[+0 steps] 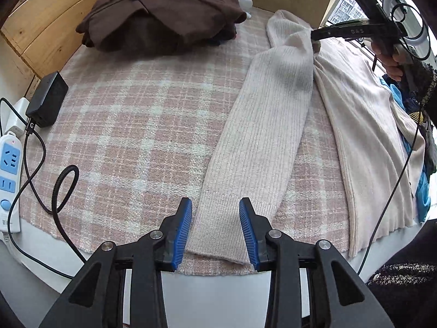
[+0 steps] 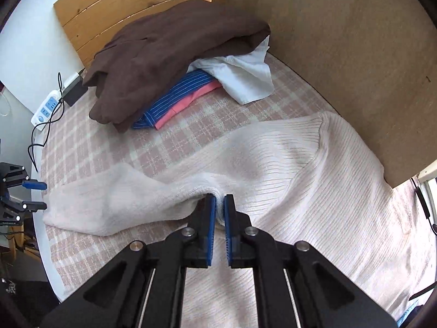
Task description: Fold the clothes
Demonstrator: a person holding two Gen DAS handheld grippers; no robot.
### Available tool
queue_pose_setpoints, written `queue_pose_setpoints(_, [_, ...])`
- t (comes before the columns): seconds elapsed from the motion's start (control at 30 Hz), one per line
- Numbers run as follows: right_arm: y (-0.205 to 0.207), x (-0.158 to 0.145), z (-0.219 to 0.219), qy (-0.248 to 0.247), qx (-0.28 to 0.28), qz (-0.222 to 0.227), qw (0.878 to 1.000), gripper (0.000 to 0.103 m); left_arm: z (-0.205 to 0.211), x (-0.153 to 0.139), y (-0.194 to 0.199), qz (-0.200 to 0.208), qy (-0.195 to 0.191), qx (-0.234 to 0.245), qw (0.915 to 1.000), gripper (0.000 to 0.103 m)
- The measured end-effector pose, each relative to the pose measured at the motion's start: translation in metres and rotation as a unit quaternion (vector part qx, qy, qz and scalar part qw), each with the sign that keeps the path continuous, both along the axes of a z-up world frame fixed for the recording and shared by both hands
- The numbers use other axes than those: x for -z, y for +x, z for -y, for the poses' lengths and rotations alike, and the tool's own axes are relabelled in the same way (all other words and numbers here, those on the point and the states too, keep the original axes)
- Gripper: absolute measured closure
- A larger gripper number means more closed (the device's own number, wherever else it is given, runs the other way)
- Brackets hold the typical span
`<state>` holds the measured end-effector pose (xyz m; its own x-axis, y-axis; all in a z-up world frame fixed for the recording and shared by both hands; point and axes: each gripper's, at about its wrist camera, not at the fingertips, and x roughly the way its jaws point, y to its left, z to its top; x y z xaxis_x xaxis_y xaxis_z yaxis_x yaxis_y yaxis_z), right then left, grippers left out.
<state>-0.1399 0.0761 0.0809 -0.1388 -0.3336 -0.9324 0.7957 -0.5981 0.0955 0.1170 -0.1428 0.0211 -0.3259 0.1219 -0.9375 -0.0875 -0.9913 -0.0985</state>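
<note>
A cream ribbed sweater (image 1: 363, 125) lies on a pink plaid cloth (image 1: 136, 136), its sleeve (image 1: 273, 125) stretched toward me. In the left wrist view my left gripper (image 1: 215, 218) stands open with the sleeve's cuff (image 1: 218, 229) between its blue pads, which do not press on it. It also shows at the left edge of the right wrist view, left gripper (image 2: 38, 195). My right gripper (image 2: 220, 205) is shut on a pinch of the sweater (image 2: 327, 177) where the sleeve meets the body. The right gripper (image 1: 314, 37), in a person's hand, shows at the far end of the sleeve.
A pile of folded clothes with a brown garment (image 2: 169, 54) on top sits at the back, above blue striped, pink and white pieces (image 2: 245, 79). A power strip (image 1: 9, 164), black adapter (image 1: 47, 99) and cables lie at the left. A wooden board (image 2: 355, 54) stands close behind the sweater.
</note>
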Motion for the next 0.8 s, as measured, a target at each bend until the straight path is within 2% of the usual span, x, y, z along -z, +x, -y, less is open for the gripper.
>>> queue_pose_setpoints(0.07, [-0.001, -0.004, -0.006, -0.01, -0.01, 0.029, 0.999, 0.087, -0.005, 0.006, -0.004, 0.005, -0.007, 0.003, 1.0, 0.084])
queue_pose_setpoints(0.1, [-0.008, -0.011, -0.011, -0.031, 0.0, 0.042, 0.999, 0.084, -0.007, 0.006, -0.004, 0.004, -0.002, 0.008, 1.0, 0.097])
queue_pose_setpoints(0.17, [-0.023, -0.026, -0.023, -0.079, 0.026, 0.068, 0.994, 0.065, -0.008, 0.004, -0.003, -0.002, 0.006, 0.01, 0.9999, 0.098])
queue_pose_setpoints(0.23, [-0.05, -0.034, -0.028, -0.101, 0.08, 0.08, 0.988, 0.061, -0.005, -0.002, -0.001, -0.009, 0.016, 0.001, 0.9998, 0.098])
queue_pose_setpoints(0.37, [-0.096, -0.015, -0.001, -0.047, 0.163, 0.105, 0.98, 0.061, 0.006, -0.023, 0.004, -0.029, 0.039, -0.016, 0.9987, 0.099])
queue_pose_setpoints(0.47, [-0.117, 0.012, 0.03, -0.009, 0.197, 0.153, 0.968, 0.061, 0.009, -0.036, 0.005, -0.043, 0.044, -0.019, 0.9979, 0.099])
queue_pose_setpoints(0.53, [-0.123, 0.03, 0.049, 0.033, 0.214, 0.171, 0.961, 0.062, 0.01, -0.038, 0.006, -0.047, 0.046, -0.015, 0.9977, 0.099])
queue_pose_setpoints(0.63, [-0.126, 0.049, 0.069, 0.092, 0.215, 0.172, 0.957, 0.062, 0.011, -0.038, 0.004, -0.049, 0.049, -0.006, 0.9976, 0.099])
queue_pose_setpoints(0.73, [-0.128, 0.052, 0.079, 0.118, 0.222, 0.164, 0.954, 0.061, 0.014, -0.037, 0.004, -0.054, 0.049, -0.006, 0.9973, 0.099])
queue_pose_setpoints(0.8, [-0.126, 0.049, 0.078, 0.119, 0.209, 0.154, 0.958, 0.065, 0.019, -0.038, 0.004, -0.061, 0.046, -0.01, 0.997, 0.099])
